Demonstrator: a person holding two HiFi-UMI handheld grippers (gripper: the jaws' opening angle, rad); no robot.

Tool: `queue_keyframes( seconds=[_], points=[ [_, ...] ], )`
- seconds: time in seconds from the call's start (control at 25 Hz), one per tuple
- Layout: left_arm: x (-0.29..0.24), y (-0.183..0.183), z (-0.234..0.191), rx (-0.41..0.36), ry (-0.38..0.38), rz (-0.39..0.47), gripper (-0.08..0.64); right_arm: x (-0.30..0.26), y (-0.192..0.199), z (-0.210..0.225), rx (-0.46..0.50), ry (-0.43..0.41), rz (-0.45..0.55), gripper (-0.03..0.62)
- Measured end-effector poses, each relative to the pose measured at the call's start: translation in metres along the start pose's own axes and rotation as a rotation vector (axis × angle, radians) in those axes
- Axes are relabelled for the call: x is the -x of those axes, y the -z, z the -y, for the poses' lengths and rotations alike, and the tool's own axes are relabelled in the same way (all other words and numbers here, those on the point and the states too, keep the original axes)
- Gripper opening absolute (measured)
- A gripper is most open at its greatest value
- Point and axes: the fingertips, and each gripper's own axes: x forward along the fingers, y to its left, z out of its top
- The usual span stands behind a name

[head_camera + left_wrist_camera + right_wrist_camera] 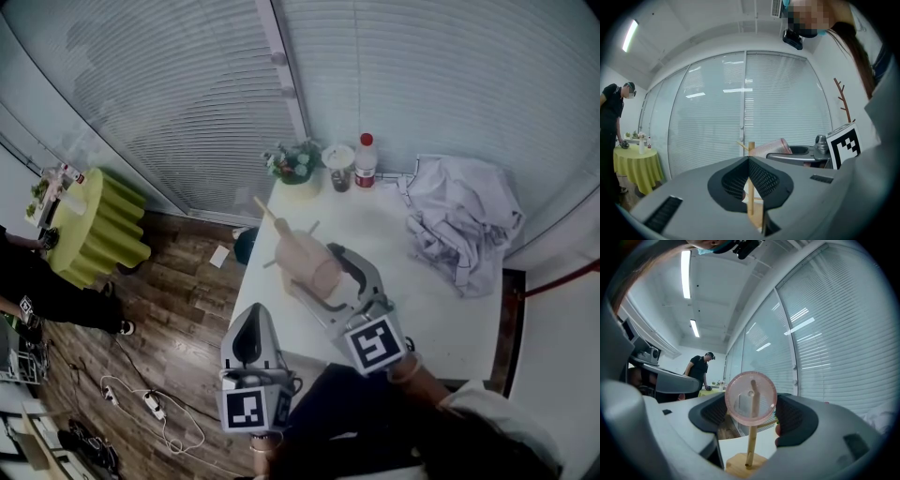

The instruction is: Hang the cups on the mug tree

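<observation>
Right gripper (751, 408) is clamped on the pink cup (739, 401), which lies on its side up against the pole of the mug tree (750, 448). The tree stands near the left edge of the white table (441, 314). Left gripper (749, 161) has its jaws closed together with nothing between them, near the table's front-left corner.

An office-like room.
Tall windows with closed blinds (187, 103), long ceiling lamps (686, 273), a wooden floor (183, 323) with loose cables (173, 424), a white table (450, 323) and a small green-covered table (101, 230).
</observation>
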Motion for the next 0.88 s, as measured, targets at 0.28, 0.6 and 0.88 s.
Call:
queue_keyframes(
  seconds=[0.28, 0.6, 0.88],
  points=[
    [0.004, 0.000, 0.002, 0.009, -0.007, 0.001, 0.000, 0.004, -0.001, 0.001, -0.010, -0.005, -0.007, 0.322],
    [0.010, -0.001, 0.011, 0.025, -0.013, 0.000, -0.001, 0.016, 0.002, 0.001, -0.012, -0.017, -0.029, 0.322],
    [0.020, 0.002, 0.025, 0.028, -0.022, 0.000, 0.000, 0.035, 0.007, -0.001, -0.026, -0.028, -0.044, 0.322]
  ],
)
